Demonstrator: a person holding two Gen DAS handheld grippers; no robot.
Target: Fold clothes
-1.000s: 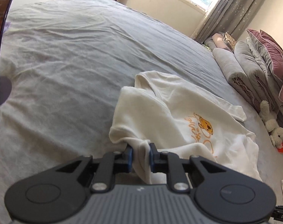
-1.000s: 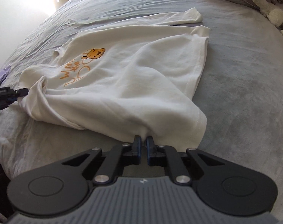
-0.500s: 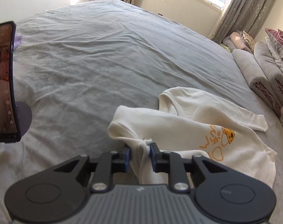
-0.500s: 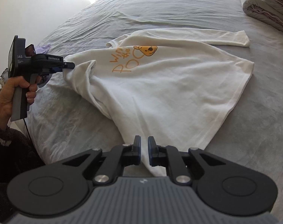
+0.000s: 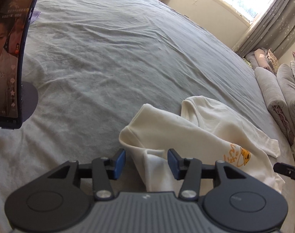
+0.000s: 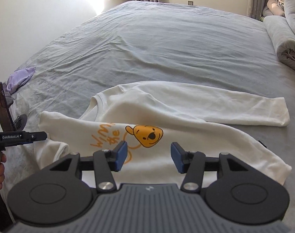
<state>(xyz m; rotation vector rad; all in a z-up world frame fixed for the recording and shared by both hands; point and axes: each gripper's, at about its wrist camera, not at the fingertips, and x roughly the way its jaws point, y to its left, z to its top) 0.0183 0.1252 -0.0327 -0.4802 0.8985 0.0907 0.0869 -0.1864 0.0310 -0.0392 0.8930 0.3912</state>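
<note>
I've got both grippers over the cream sweatshirt (image 6: 186, 136) on the grey bed sheet (image 6: 167, 44). My right gripper (image 6: 148, 156) has its blue pads spread wide, nothing between them; the shirt's body lies flat just ahead of and under it. Right in front of the pads sits the orange bear face (image 6: 148, 136), with orange lettering just to its left. Beyond that, one long sleeve (image 6: 215, 104) stretches flat across to the right, cuff end squared off. The neckline curves ahead and left of the fingers.

On my left gripper (image 5: 146, 164), the pads stand apart too. A rumpled fold of the shirt (image 5: 167, 134) runs between them, but neither pad presses on it. The other sleeve lies doubled over just ahead of those fingers, thick hem turned up. The bear print peeks out to the right.

Phone on a stand (image 5: 8, 58) far left, screen lit. Rolled quilts (image 5: 273, 97) far right.
</note>
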